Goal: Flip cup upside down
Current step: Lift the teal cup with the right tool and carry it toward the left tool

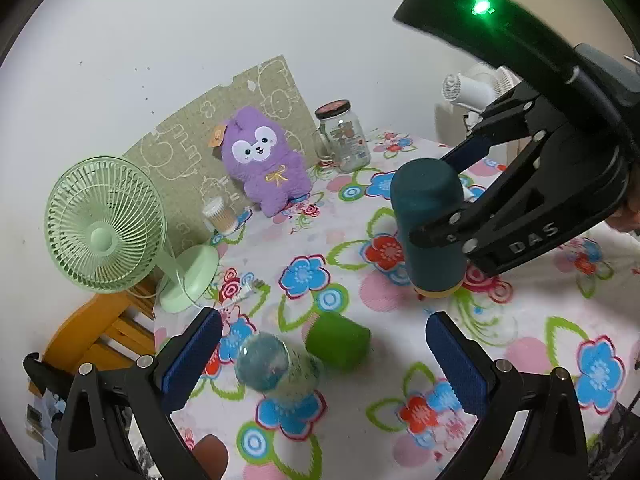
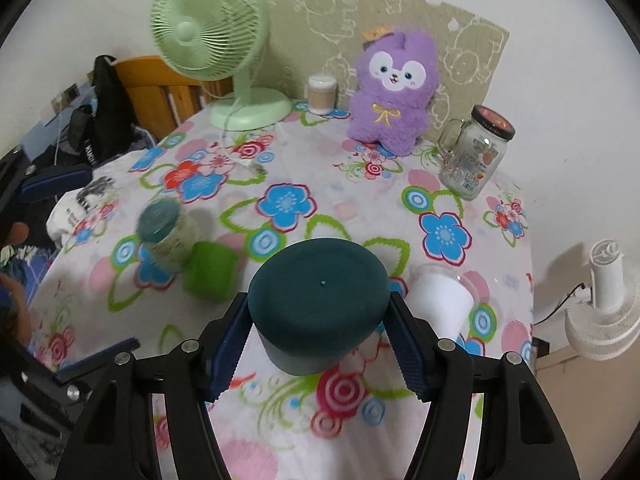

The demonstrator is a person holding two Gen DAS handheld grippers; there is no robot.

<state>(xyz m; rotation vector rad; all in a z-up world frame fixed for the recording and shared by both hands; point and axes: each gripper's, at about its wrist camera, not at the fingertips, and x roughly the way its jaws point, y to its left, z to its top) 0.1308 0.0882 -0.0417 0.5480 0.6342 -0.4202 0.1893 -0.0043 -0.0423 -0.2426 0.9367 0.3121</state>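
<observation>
Most of the flip looks done: the right gripper (image 2: pixel 316 334) clamps the teal cup (image 2: pixel 318 300), base up, rim at the tablecloth (image 1: pixel 520 360). Only release remains; the left gripper (image 1: pixel 324 344) hangs spread and empty

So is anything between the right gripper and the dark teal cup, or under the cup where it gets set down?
Nothing visible. The right gripper already clamps the dark teal cup, base up. The tablecloth below looks bare; the white cup lies beside it.
</observation>
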